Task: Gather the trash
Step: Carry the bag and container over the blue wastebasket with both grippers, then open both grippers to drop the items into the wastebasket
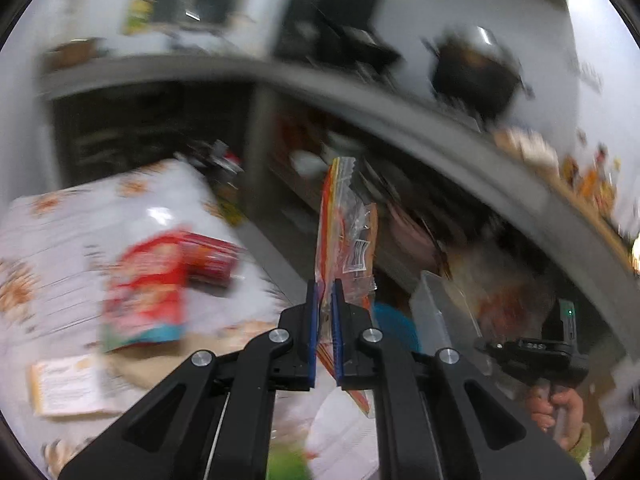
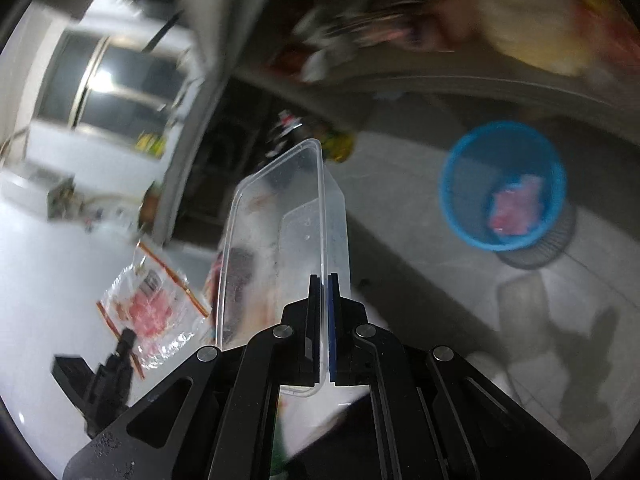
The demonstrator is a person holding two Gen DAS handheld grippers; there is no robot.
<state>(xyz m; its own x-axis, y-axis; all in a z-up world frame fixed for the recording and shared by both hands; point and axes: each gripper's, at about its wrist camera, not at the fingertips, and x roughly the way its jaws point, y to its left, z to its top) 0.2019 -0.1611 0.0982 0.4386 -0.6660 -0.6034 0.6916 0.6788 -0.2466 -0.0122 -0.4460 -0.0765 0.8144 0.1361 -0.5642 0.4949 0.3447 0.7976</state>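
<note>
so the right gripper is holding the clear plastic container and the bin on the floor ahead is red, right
Not quite. The right gripper is indeed shut on the rim of the clear plastic container, but the bin on the floor is blue, not red. Only the crumpled item lying inside it looks pinkish red. The right wrist view shows this.

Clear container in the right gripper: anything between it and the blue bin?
Nothing visible. The right gripper is shut on the clear container; only bare floor lies between it and the blue bin, whose mouth is open.
</note>
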